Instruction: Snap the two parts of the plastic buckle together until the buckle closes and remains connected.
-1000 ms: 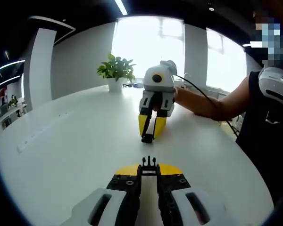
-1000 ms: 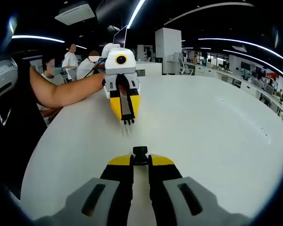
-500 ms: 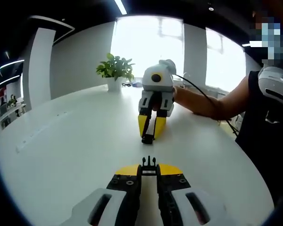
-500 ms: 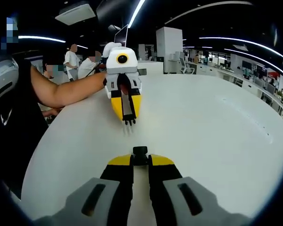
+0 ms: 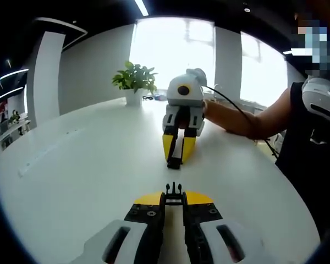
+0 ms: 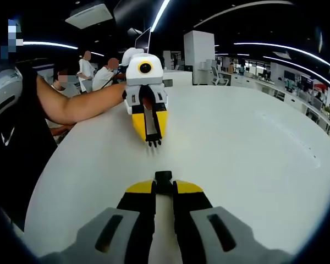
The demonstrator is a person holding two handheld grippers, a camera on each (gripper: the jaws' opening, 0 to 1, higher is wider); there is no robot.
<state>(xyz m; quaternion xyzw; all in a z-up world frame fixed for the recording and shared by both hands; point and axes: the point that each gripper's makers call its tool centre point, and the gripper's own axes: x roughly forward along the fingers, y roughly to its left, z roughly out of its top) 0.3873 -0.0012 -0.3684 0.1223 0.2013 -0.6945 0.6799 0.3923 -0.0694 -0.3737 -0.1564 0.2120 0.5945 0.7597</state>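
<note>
My left gripper (image 5: 173,199) rises from the bottom of the left gripper view, shut on the pronged half of the black buckle (image 5: 173,191), whose prongs stick forward past the yellow tips. Facing it over the white table (image 5: 82,165) is my right gripper (image 5: 175,157), shut on the black socket half (image 5: 174,163). In the right gripper view the right gripper (image 6: 164,188) grips the socket half (image 6: 163,177), and the left gripper (image 6: 152,135) points back at it with the pronged half (image 6: 153,142). The two halves are apart, roughly in line with each other.
A potted plant (image 5: 135,82) stands at the table's far side before bright windows. A person's bare arm (image 6: 77,104) reaches over the table's edge to hold a gripper. Other people (image 6: 85,66) sit in the office background, and the table stretches wide to the right (image 6: 275,148).
The two grippers have drifted slightly closer, each nudging a little sideways in the other's view. Both stay shut on their buckle halves.
</note>
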